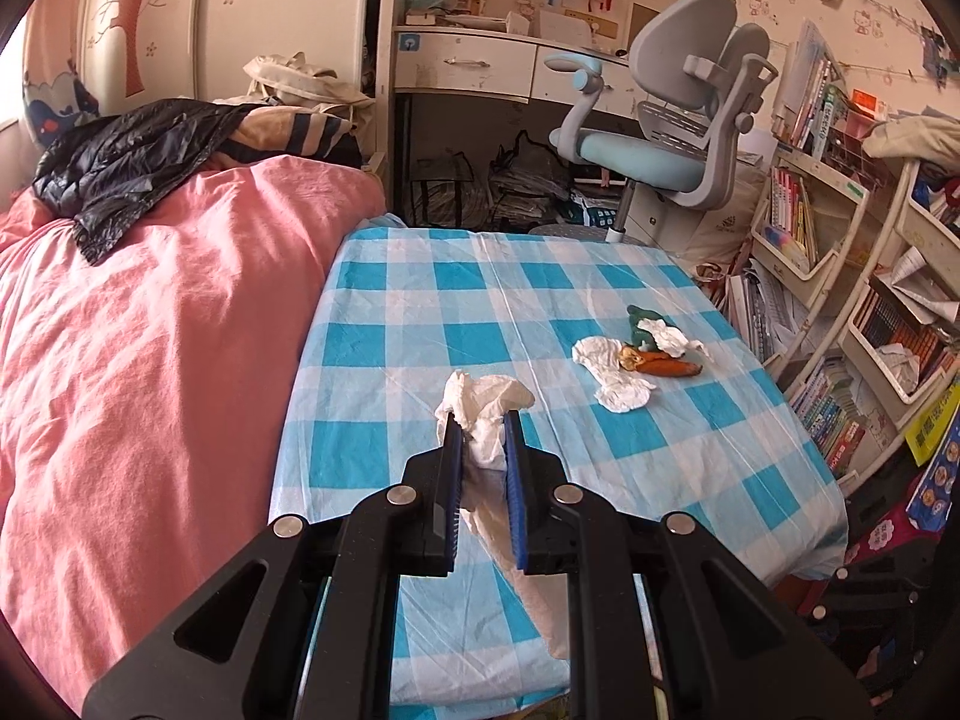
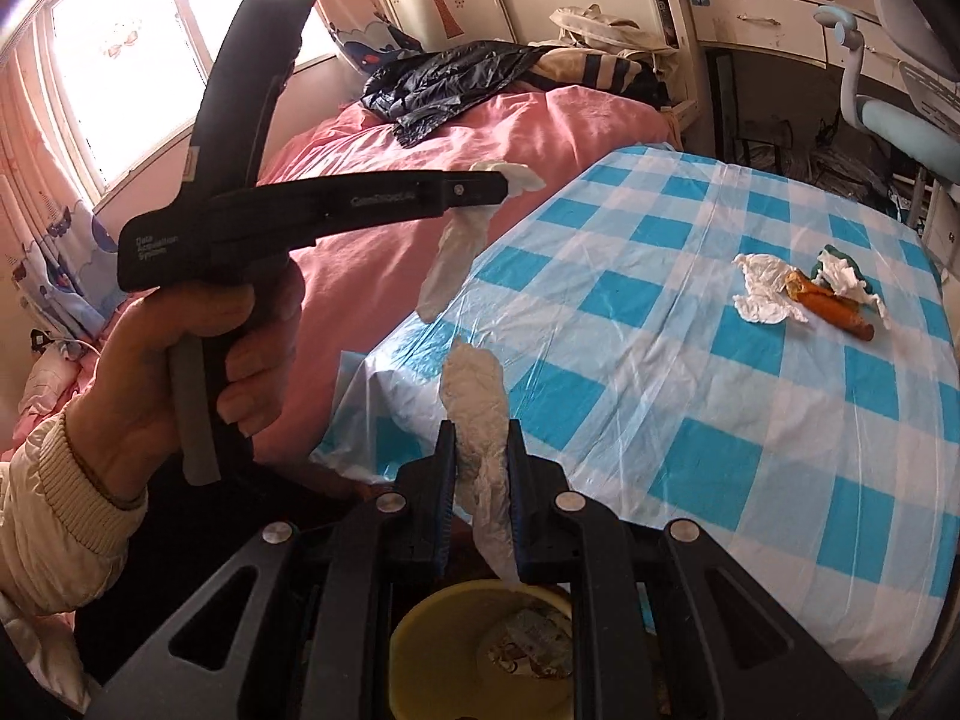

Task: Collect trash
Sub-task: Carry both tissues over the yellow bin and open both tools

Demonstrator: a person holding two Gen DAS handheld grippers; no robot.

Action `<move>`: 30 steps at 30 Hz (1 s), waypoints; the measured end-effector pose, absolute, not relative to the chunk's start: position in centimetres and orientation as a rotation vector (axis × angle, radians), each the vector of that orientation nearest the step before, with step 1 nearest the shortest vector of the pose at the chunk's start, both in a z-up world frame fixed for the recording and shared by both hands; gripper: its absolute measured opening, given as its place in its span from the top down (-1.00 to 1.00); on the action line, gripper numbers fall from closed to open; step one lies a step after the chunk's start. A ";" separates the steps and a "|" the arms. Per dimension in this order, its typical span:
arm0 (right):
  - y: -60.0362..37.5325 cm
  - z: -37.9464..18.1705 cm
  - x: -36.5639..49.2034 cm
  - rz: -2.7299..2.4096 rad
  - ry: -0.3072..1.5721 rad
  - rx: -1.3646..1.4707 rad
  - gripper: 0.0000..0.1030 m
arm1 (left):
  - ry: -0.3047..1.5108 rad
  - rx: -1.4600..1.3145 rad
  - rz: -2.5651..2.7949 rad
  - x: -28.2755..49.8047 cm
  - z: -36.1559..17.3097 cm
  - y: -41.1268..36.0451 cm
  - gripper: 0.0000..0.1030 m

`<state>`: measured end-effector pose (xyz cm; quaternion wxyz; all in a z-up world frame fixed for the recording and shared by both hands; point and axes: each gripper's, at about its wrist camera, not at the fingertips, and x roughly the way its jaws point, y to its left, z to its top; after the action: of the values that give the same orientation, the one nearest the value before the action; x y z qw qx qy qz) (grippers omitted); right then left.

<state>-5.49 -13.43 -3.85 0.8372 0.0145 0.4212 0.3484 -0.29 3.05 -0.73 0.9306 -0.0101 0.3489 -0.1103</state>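
My left gripper [image 1: 480, 423] is shut on a crumpled white tissue [image 1: 480, 399] and holds it above the blue checked table [image 1: 420, 312]; it also shows in the right wrist view [image 2: 507, 180], held by a hand, the tissue [image 2: 456, 246] hanging down. My right gripper [image 2: 480, 429] is shut on another white tissue [image 2: 477, 396], above a yellow bin [image 2: 420, 630] at the table's near edge. More trash lies on the table: white tissues [image 1: 606, 369], an orange peel [image 1: 669, 366] and a green scrap [image 1: 639, 318]; the same pile shows in the right wrist view [image 2: 834, 300].
A pink bed [image 1: 150, 330] with a black jacket [image 1: 126, 162] lies left of the table. A desk chair [image 1: 678, 138] and desk stand behind it. Bookshelves [image 1: 840, 300] crowd the right side. The yellow bin holds some wrappers [image 2: 528, 642].
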 end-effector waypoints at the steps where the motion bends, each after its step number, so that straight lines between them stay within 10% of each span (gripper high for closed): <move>1: -13.4 -4.0 -5.9 0.739 0.895 0.031 0.68 | 0.716 -0.017 -0.228 -0.6 -0.8 2.9 0.76; 17: -12.4 -6.4 -10.9 0.808 1.015 -0.018 0.60 | 0.756 0.000 -0.249 -4.6 -2.7 1.7 0.76; 21: -12.3 -7.1 -12.1 0.803 1.037 -0.046 0.10 | 0.774 0.005 -0.255 -5.9 -3.5 1.3 0.76; 30: -15.7 -4.9 -12.7 0.699 0.880 0.077 -0.11 | 0.830 0.019 -0.279 -9.1 -5.5 0.5 0.76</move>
<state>-12.75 -15.69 -4.86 0.8455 0.0363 0.4171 0.3313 -9.06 0.45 -5.53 0.9057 0.0090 0.4016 -0.1352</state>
